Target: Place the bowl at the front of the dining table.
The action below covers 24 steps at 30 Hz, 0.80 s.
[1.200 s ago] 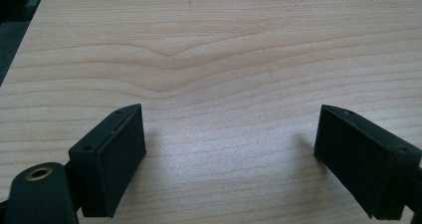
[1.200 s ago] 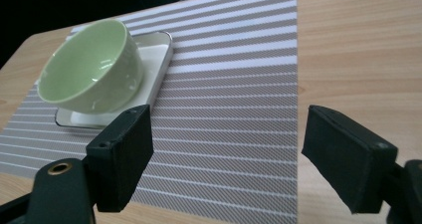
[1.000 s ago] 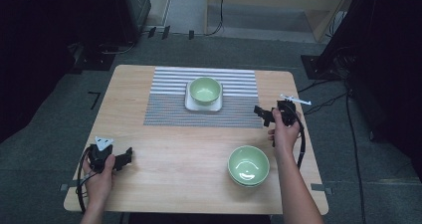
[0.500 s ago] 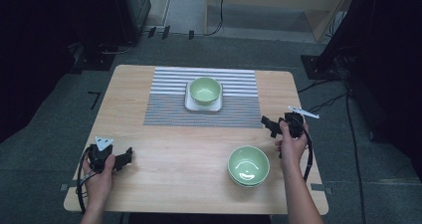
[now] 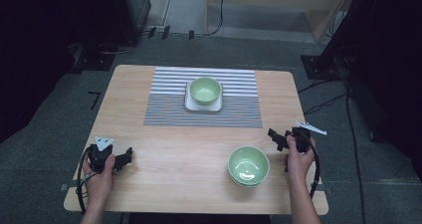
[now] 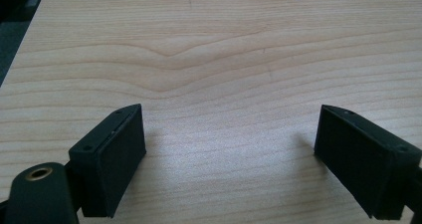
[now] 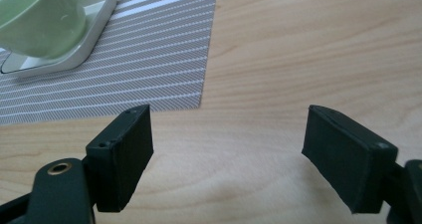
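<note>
Green bowl [image 5: 248, 165] seemingly empty beside right tool [image 5: 276, 139], jaws apart; left tool [image 5: 124, 159] likewise.

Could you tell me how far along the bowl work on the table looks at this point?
Looks done: one green bowl sits on the white square plate on the striped mat. In hand: nothing; the right gripper is open beside the near green bowl, not touching it. The left gripper rests open over bare table. Left: probably gripping the near bowl.
</note>
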Tool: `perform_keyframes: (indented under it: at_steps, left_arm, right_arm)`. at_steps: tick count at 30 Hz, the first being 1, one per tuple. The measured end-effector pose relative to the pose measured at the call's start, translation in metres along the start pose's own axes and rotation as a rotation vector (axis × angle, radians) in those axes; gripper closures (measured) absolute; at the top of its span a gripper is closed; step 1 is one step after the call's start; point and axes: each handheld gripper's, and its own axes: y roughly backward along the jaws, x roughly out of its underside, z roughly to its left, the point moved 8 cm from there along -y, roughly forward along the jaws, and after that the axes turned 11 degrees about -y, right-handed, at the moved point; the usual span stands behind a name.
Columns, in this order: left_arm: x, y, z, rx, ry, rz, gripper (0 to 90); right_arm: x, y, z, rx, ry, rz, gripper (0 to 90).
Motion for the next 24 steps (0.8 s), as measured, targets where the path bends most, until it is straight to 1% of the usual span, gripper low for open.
perform_keyframes:
  at_steps: [8, 13, 16, 24]
  left_arm:
    - [0.000, 0.000, 0.000, 0.000, 0.001, -0.001, 12.4]
    - [0.000, 0.000, 0.000, 0.000, 0.001, -0.001, 12.4]
    - [0.000, 0.000, 0.000, 0.000, 0.001, -0.001, 12.3]
    - [0.000, 0.000, 0.000, 0.000, 0.001, -0.001, 12.3]
  right_arm:
    - [0.011, 0.013, -0.013, 0.010, -0.017, -0.012, 19.5]
    - [0.019, 0.022, -0.019, 0.024, 0.001, -0.012, 19.5]
    - [0.022, 0.027, -0.022, 0.027, 0.002, -0.019, 19.5]
    - [0.031, 0.039, -0.034, 0.051, 0.007, -0.025, 19.5]
